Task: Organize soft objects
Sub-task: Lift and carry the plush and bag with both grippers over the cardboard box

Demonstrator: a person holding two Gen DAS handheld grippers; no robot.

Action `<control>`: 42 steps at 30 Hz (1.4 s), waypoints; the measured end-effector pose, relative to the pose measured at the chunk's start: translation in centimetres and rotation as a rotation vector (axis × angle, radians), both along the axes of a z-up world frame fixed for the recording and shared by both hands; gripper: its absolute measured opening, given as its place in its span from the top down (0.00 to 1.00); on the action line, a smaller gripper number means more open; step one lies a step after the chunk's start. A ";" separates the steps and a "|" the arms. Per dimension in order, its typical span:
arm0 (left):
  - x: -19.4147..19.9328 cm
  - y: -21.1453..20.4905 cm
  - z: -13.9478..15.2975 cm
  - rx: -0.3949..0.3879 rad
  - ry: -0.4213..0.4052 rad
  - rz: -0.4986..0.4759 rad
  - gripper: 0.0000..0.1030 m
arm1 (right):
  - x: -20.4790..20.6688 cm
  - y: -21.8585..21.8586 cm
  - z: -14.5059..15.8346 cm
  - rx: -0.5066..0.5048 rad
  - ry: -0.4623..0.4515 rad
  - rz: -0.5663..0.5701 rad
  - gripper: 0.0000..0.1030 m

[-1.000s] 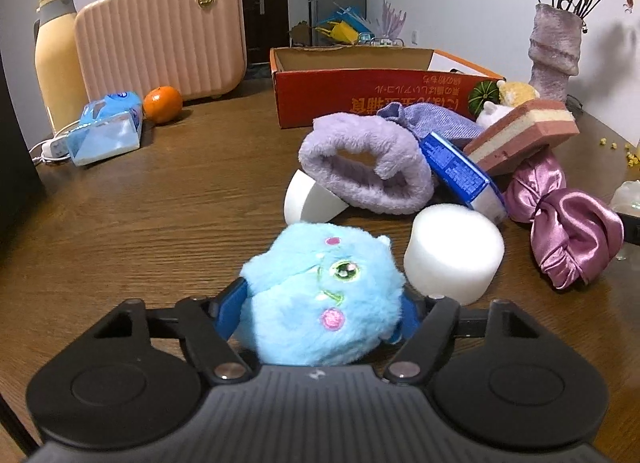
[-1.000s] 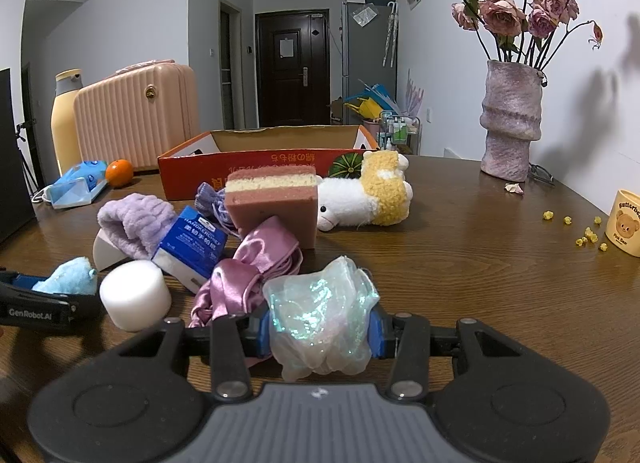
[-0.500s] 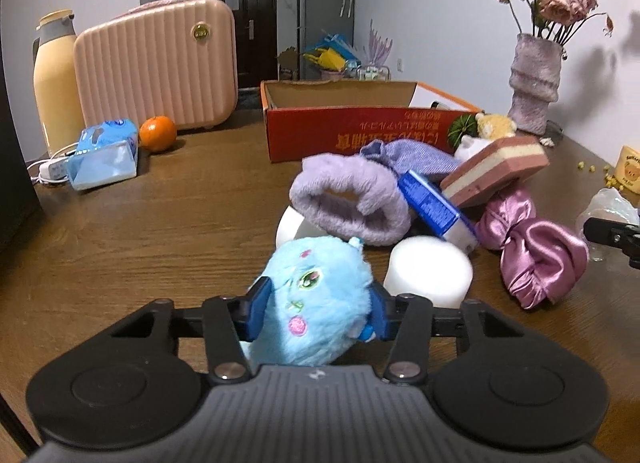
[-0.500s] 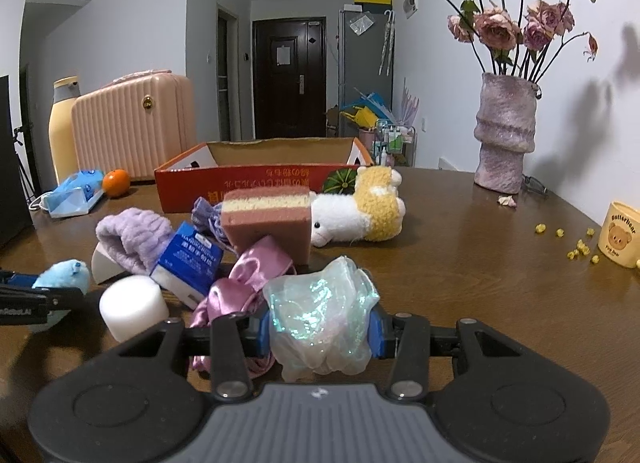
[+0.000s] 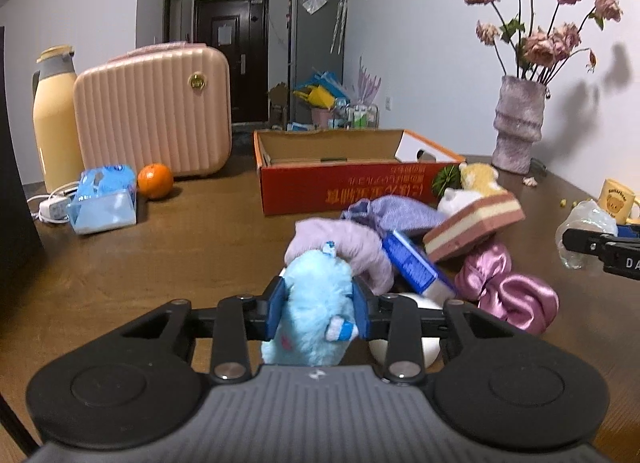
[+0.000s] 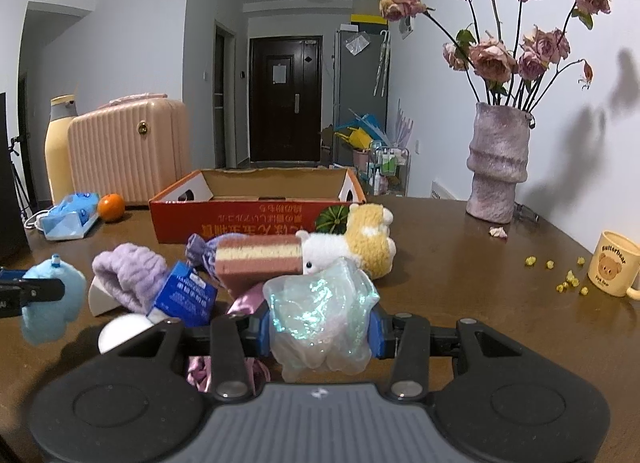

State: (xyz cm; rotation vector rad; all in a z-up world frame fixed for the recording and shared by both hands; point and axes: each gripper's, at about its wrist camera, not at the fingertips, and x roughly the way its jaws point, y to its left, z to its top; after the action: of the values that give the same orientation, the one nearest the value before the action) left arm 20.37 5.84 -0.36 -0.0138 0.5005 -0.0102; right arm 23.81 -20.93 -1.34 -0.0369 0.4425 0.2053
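My left gripper [image 5: 318, 313] squeezes a fluffy light-blue plush toy [image 5: 312, 315] and holds it off the table, its jaws still closing on the fur. The same blue plush toy [image 6: 52, 299] hangs at the left edge of the right wrist view. My right gripper [image 6: 320, 327] is shut on an iridescent sheer scrunchie [image 6: 320, 311], lifted above the table. Behind lie a lilac fuzzy band [image 5: 344, 247], a cake-shaped sponge [image 6: 258, 259], a pink satin scrunchie [image 5: 508, 295], a white-and-yellow plush animal [image 6: 352, 247] and an open red cardboard box [image 6: 256, 215].
A blue packet [image 6: 186, 295] and a white foam cylinder [image 6: 124, 333] lie in the pile. A pink case [image 5: 154, 111], a yellow flask [image 5: 56, 119], an orange [image 5: 155, 181] and a tissue pack [image 5: 102, 201] stand at the left. A vase [image 6: 498, 167] and a yellow mug [image 6: 614, 263] stand at the right.
My left gripper closed on the blue plush toy and lifted it off the table. My right gripper rose a little with the iridescent scrunchie still in it.
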 end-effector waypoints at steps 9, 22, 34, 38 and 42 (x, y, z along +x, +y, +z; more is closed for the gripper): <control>0.6 -0.1 2.4 -0.016 -0.074 -0.004 0.65 | 1.0 0.1 1.5 0.007 -0.039 -0.007 0.58; 3.5 -1.1 5.1 -0.044 -0.159 -0.019 0.65 | 4.2 0.8 3.5 0.028 -0.088 -0.005 0.58; 8.0 -2.7 6.7 -0.058 -0.210 -0.013 0.65 | 8.3 2.0 4.7 0.039 -0.107 0.021 0.58; 9.8 -3.2 6.8 -0.066 -0.217 -0.010 0.65 | 9.6 2.4 5.2 0.038 -0.117 0.034 0.58; 11.4 -3.4 6.7 -0.066 -0.221 -0.003 0.65 | 11.3 2.6 5.6 0.043 -0.122 0.046 0.58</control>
State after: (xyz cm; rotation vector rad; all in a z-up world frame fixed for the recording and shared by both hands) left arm 31.79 2.44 6.33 -0.0752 0.2787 -0.0311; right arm 35.13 -18.28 4.22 -0.0174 0.3156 0.2558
